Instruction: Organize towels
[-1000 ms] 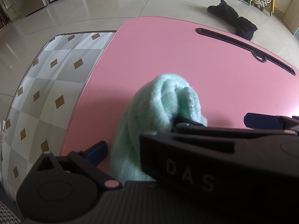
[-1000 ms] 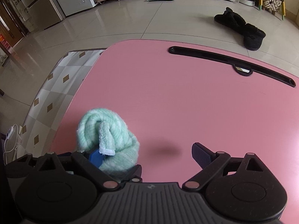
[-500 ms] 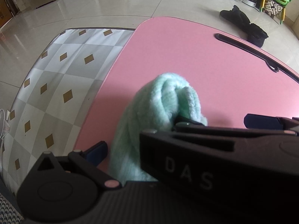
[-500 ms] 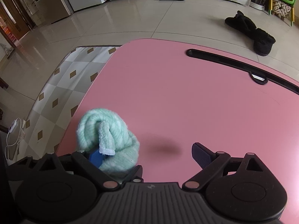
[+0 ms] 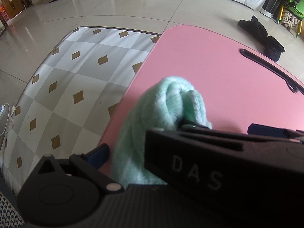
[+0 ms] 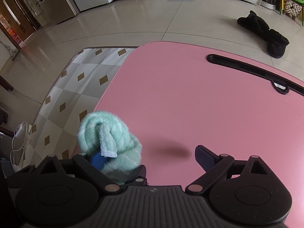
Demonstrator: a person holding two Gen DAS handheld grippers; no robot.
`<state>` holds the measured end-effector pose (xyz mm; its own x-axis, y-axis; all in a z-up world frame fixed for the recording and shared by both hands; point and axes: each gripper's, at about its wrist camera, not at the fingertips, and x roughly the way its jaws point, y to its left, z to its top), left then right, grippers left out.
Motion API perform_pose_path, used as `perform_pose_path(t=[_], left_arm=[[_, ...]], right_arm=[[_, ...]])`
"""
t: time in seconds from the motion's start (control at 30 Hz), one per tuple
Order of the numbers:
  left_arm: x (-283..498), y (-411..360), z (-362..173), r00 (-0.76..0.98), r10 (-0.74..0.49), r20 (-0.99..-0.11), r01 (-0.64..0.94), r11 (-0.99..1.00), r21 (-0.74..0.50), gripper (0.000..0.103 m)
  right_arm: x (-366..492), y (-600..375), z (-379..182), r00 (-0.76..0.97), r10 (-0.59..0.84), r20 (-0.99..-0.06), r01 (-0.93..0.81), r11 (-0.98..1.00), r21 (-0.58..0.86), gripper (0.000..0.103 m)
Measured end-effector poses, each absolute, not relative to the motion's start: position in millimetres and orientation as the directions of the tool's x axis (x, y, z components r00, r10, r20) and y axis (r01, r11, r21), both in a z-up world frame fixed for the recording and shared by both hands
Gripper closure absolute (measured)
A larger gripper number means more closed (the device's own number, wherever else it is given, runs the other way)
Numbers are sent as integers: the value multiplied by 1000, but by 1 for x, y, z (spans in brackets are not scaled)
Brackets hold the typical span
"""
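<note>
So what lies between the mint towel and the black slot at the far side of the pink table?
Nothing: in the right wrist view bare pink table separates mint towel from black slot.

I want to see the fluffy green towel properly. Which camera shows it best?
The right wrist view: the whole bunched green towel shows there, white-edged corner included, over the pink table. In the left wrist view the other gripper's black body hides part of it.

I saw a mint-green towel [image 6: 112, 133], pink table [image 6: 190, 102], black slot [image 6: 247, 68], blue finger pads [image 6: 97, 159], grey-white checked mat [image 5: 76, 72] with tan diamonds, black slippers [image 6: 266, 32], beige floor tiles [image 6: 133, 22]
</note>
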<state>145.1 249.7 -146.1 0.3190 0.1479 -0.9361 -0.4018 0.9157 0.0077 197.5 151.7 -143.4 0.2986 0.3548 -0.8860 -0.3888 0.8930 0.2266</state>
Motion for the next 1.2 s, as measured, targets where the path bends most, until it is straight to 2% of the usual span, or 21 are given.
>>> perform_pose_path(t=[0.67, 1.2], left_arm=[[164, 261, -149, 348, 172, -921, -408, 913, 16, 0], [180, 253, -151, 379, 173, -909, -396, 918, 10, 0]], right_arm=[[215, 159, -148, 312, 383, -870, -347, 898, 271, 8], [227, 154, -147, 362, 355, -862, -301, 920, 252, 8]])
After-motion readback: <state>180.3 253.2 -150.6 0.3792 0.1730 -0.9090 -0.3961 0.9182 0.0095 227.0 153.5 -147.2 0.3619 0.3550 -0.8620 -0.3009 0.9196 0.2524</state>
